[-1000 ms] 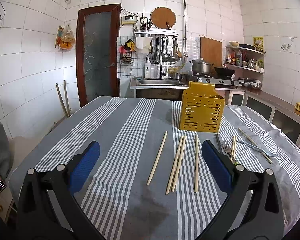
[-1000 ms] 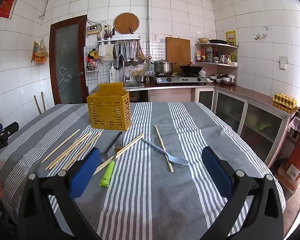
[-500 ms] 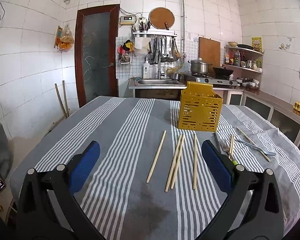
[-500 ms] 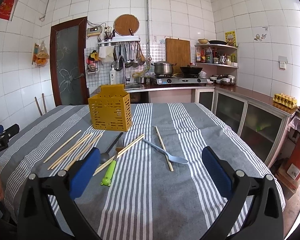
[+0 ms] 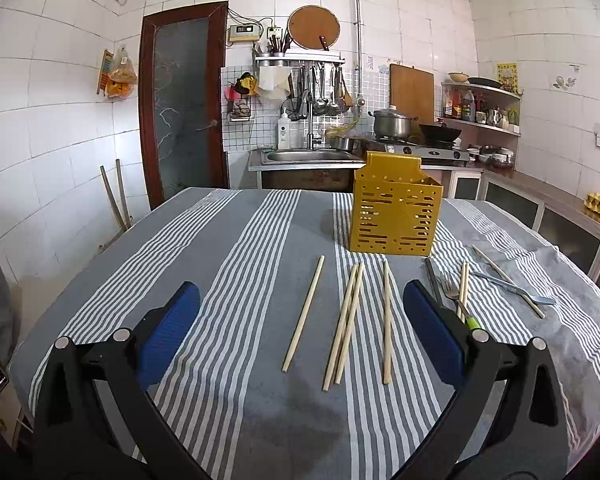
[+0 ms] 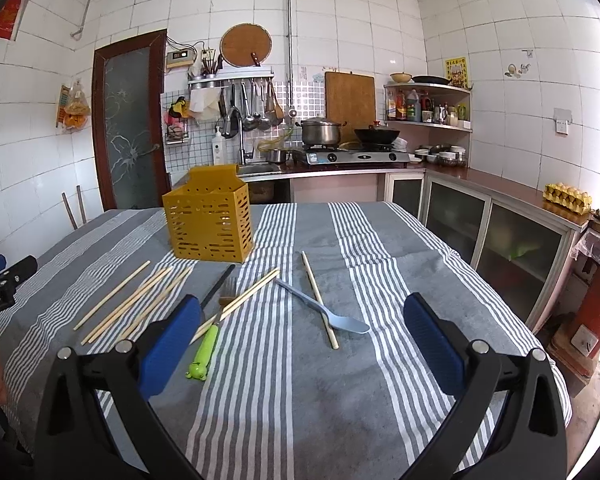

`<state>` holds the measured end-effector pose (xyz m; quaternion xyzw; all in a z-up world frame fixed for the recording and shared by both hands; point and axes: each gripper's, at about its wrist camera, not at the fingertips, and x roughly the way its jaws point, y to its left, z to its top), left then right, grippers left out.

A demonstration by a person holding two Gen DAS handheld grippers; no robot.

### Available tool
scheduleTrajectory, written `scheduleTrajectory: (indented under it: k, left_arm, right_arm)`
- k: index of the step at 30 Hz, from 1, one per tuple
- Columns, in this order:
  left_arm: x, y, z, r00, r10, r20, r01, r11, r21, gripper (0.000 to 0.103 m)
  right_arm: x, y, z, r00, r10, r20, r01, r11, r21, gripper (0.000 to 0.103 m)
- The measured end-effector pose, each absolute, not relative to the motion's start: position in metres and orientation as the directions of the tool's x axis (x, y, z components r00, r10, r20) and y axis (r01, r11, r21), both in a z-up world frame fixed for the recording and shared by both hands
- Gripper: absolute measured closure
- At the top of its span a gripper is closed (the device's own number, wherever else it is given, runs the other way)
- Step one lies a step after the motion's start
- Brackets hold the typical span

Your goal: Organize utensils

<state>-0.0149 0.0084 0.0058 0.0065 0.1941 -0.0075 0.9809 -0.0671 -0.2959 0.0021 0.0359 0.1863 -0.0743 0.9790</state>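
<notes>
chopsticks [image 5: 350, 320] ahead of wide left gripper [image 5: 300, 332]

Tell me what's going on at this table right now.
A person is holding a two-finger gripper in each hand, about to tidy utensils. Both the left gripper and the right gripper are open and empty, above the striped tablecloth. Nothing has been picked up yet. Loose chopsticks, a green-handled fork and a metal spoon lie on the cloth. One chopstick lies across the spoon's handle. The yellow utensil holder stands upright behind them.
</notes>
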Motion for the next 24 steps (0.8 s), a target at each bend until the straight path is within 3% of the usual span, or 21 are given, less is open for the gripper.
scheduleTrajectory:
  k: [24]
  left_arm:
    - [0.025, 0.013, -0.004, 0.903, -0.016, -0.429, 0.023, 1.000, 0.011, 0.005]
  right_arm:
    - [-0.027, -0.299, -0.006, 0.898, -0.094, -0.429, 0.122, 0.992, 0.038, 0.004]
